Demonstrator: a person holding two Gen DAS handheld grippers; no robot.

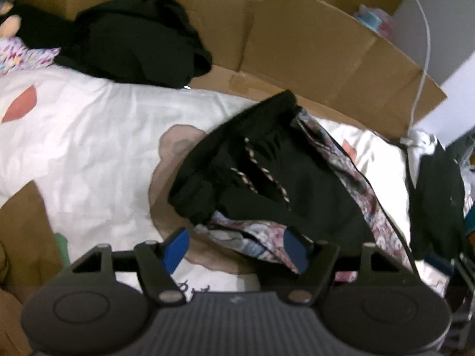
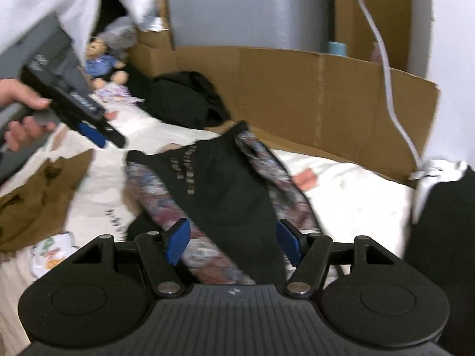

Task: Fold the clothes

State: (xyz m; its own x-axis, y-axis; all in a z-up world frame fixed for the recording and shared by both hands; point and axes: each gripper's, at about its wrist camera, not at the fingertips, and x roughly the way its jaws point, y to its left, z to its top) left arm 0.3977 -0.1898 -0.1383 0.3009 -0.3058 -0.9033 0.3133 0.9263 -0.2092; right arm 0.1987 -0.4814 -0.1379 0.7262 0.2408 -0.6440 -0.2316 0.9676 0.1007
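A pair of black shorts [image 1: 267,178] with patterned side panels and a braided drawstring lies crumpled on a white printed sheet [image 1: 89,136]. It also shows in the right wrist view [image 2: 225,184]. My left gripper [image 1: 236,247] is open just above the shorts' near edge, holding nothing. It also shows in the right wrist view [image 2: 101,132], held in a hand at the left, above the sheet. My right gripper [image 2: 233,241] is open over the shorts' lower part, with fabric lying between its blue pads [image 2: 178,241].
A black garment pile [image 1: 133,41] lies at the back by a cardboard wall [image 1: 297,47]. A brown garment [image 2: 35,195] lies left. A doll [image 2: 104,59] sits at the far left. A white cable [image 2: 386,74] hangs on the right. Dark cloth [image 2: 439,237] lies right.
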